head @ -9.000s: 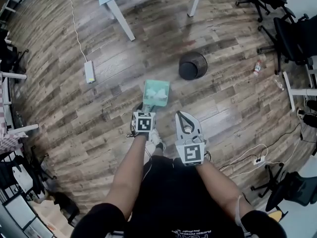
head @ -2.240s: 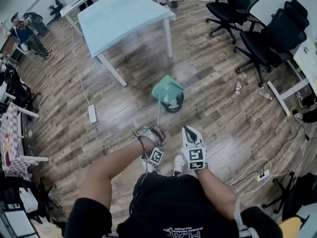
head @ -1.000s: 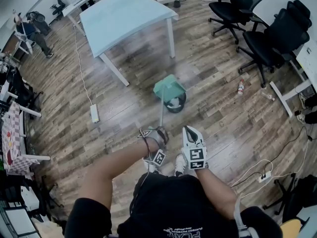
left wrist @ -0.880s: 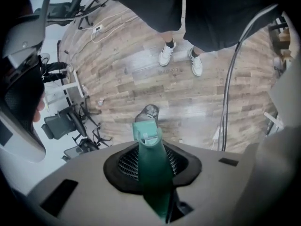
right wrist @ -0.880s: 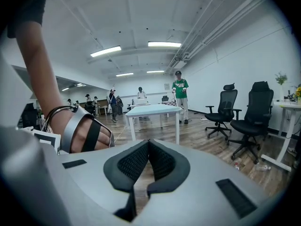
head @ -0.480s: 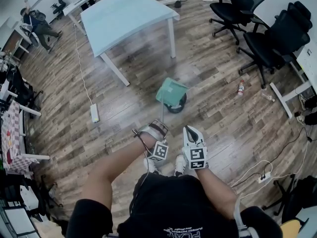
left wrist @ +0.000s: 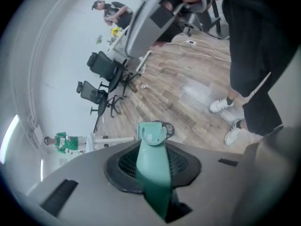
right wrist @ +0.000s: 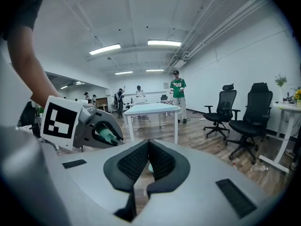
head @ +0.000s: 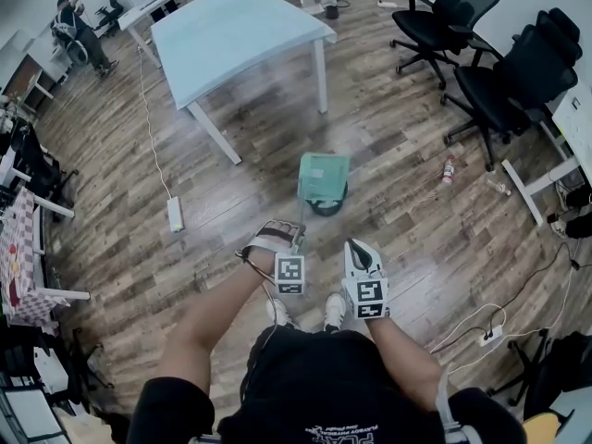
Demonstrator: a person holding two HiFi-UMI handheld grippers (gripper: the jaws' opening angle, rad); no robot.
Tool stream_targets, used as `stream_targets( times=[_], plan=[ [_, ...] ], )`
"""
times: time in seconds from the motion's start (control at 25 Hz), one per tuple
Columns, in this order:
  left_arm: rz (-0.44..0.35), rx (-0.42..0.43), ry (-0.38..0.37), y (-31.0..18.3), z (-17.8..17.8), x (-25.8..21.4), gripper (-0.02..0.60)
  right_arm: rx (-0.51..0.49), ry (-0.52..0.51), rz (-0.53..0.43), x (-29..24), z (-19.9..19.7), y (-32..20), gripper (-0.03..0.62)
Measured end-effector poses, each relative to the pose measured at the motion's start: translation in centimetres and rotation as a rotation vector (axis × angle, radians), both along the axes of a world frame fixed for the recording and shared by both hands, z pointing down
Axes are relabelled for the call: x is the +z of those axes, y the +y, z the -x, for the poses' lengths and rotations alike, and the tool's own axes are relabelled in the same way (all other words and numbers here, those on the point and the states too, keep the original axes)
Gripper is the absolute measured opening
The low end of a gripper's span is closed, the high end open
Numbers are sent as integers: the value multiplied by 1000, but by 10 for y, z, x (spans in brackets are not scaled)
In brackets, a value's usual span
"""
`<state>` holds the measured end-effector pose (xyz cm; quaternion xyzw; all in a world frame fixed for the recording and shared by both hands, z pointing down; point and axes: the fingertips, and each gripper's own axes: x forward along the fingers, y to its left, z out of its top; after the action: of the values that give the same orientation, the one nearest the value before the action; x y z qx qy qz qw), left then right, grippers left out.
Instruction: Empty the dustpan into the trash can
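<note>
In the head view, the left gripper point(head: 290, 233) holds a teal plastic dustpan point(head: 324, 176) by its long thin handle point(head: 302, 213). The pan hangs out beyond the fingers, right over a round black trash can point(head: 326, 203) standing on the wood-plank floor point(head: 416, 220). The right gripper point(head: 360, 252) hangs just beside the left one and carries nothing.

In the left gripper view, the fingers point(left wrist: 123, 163) pinch the handle point(left wrist: 153, 173), which runs straight away from them to the pan point(left wrist: 151, 133). The rim of the trash can point(left wrist: 168, 128) shows just behind the pan.

In the right gripper view, the fingers point(right wrist: 136, 161) are pressed together with nothing between them. The left gripper point(right wrist: 96, 126) sits off to their left.

The carry looks done, since the pan is over the can. No view shows the inside of the pan, so I cannot tell whether its load has dropped. What is left is probably any remaining tipping and then taking the dustpan away.
</note>
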<state>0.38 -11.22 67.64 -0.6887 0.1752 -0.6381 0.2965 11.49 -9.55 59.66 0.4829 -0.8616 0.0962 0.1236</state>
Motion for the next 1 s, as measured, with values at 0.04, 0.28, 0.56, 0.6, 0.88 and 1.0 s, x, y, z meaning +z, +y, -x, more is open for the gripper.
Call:
stream_targets(
  times=[0.04,0.28,0.56,0.6,0.88,1.0],
  plan=[
    [3,-28,31,-3,2,-3,98,-2,2,3,1,1,0,25],
    [15,-210,244,-10,14,-15,98,-7,13,8,1,7,-1,25],
    [26,-507,534,-31,41,-35,98,-18,30,4,0,15,-4,25],
    [38,-561,592,-34,47,-36,98,-20,32,5,0,18,-4,24],
    [51,-763,837,-41,79,-42,101,-38,45,15,2,44,-5,25],
    [44,-838,906,-40,93,-45,101,-46,48,16,2,55,-5,25]
  ],
)
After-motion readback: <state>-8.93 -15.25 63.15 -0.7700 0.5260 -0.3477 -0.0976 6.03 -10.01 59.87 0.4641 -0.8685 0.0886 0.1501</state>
